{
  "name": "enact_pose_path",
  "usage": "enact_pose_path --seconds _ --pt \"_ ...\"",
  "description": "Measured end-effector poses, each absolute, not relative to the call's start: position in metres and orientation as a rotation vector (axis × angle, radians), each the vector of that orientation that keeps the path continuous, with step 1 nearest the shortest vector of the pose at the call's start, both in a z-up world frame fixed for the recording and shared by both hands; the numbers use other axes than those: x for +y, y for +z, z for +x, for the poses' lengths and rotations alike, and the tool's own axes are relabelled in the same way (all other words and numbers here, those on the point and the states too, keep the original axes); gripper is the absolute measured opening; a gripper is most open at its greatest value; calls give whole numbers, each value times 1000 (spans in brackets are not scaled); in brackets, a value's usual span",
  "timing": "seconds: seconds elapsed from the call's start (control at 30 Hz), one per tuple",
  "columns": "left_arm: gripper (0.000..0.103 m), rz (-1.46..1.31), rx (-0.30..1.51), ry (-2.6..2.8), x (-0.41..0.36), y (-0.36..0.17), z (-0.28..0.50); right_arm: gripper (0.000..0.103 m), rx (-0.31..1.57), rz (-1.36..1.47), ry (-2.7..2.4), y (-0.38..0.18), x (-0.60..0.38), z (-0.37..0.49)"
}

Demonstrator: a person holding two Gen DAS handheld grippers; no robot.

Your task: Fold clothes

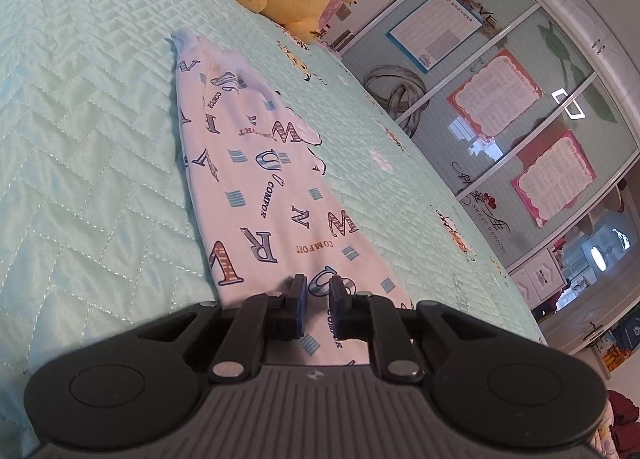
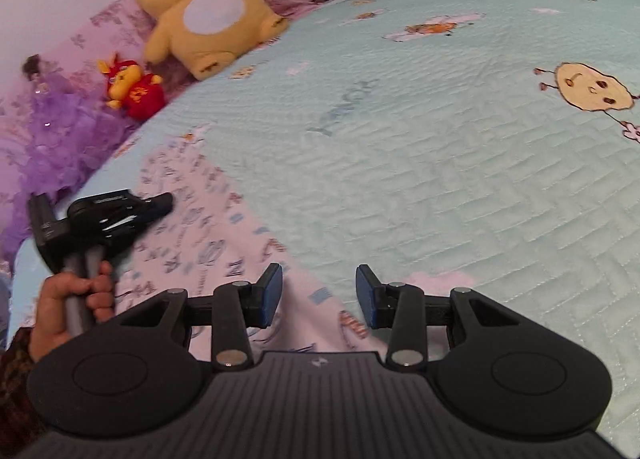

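Observation:
A white garment printed with blue and brown letters (image 1: 256, 179) lies folded lengthwise into a long strip on the pale green quilt (image 1: 88, 107). My left gripper (image 1: 318, 295) hovers over its near end, jaws a narrow gap apart, holding nothing. In the right wrist view the same garment (image 2: 200, 227) lies at lower left. My right gripper (image 2: 319, 291) is open wide over the garment's near edge and empty. The left gripper (image 2: 160, 201) also shows there, held in a hand over the cloth.
A yellow plush toy (image 2: 204, 11) and a small red plush (image 2: 134, 89) sit against pink pillows (image 2: 100, 31) at the head of the bed. A purple fabric heap (image 2: 52, 139) lies left. A wardrobe with glass doors (image 1: 520, 107) stands beyond the bed's right edge.

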State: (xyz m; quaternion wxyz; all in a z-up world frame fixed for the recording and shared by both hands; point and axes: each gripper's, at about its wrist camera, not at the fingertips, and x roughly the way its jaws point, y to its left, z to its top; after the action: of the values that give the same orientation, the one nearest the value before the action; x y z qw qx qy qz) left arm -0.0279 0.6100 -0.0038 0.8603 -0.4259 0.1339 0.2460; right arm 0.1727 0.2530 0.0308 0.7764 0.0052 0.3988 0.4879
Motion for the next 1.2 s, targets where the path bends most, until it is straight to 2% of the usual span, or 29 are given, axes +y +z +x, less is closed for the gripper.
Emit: enact_pose_path --seconds 0.13,0.2,0.23,0.27,0.4,0.53,0.7,0.83,0.97,1.0,1.07,1.13,1.2 --pt "15 -892 283 516 611 -3 -28 39 871 -42 1063 29 251 167" --pt "15 -885 287 518 611 -2 -27 20 863 -58 1052 27 250 166" --pt "14 -878 290 520 610 -1 -27 4 851 -71 1047 26 250 165" --pt "14 -870 294 522 609 -1 -27 0 839 -81 1050 26 250 161" --pt "15 -859 300 526 609 0 -24 0 732 -124 1045 35 247 133" --pt "15 -861 301 526 609 0 -24 0 552 -325 1008 41 253 82" --pt "15 -855 303 527 609 1 -23 0 416 -574 979 15 268 30" --pt "15 -853 303 529 609 0 -23 5 361 -645 974 15 270 20" --pt "15 -855 302 528 609 -1 -23 7 456 -536 1016 23 264 37" --pt "15 -856 302 528 609 -1 -23 11 510 -456 1037 26 259 45" --pt "15 -858 301 527 609 -1 -23 42 623 -272 1077 29 249 64" --pt "15 -859 301 527 609 -1 -22 51 713 -79 1092 29 238 82" --pt "15 -860 301 527 609 -1 -22 51 766 83 1067 28 226 96"
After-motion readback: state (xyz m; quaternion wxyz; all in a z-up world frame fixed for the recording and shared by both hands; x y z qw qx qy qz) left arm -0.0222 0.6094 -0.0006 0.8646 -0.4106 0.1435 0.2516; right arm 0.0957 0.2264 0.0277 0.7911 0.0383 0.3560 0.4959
